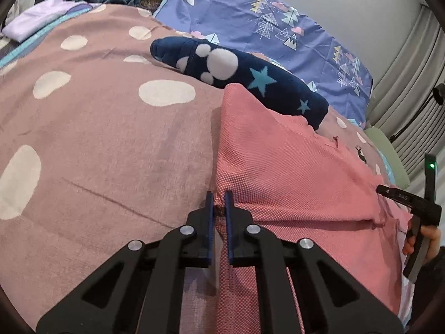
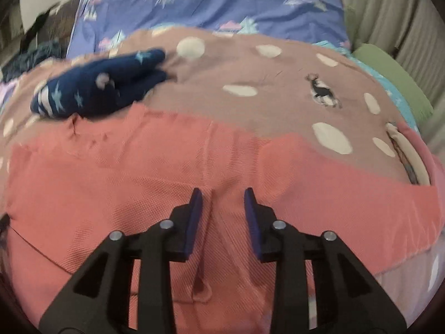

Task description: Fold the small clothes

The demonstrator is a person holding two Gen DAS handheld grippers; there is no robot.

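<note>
On the spotted blanket (image 1: pixel 97 144), my left gripper (image 1: pixel 219 203) pinches the pink shirt (image 1: pixel 292 172) edge — right gripper (image 2: pixel 223 197) hangs open; folding looks barely begun.

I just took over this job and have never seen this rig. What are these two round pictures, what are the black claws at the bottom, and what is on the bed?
There is no robot arm: a person holds a two-finger gripper in each hand, and each round picture comes from a fisheye camera on one gripper, looking along its fingers. The first is the left wrist view, the second the right.

The left gripper has its jaws nearly together, pinching an edge of the pink garment. The right gripper is open above the same garment, holding nothing.

The garment lies spread on a pink spotted blanket. Beyond it lies a navy piece with stars, whose near end touches the garment, then a purple patterned sheet.
</note>
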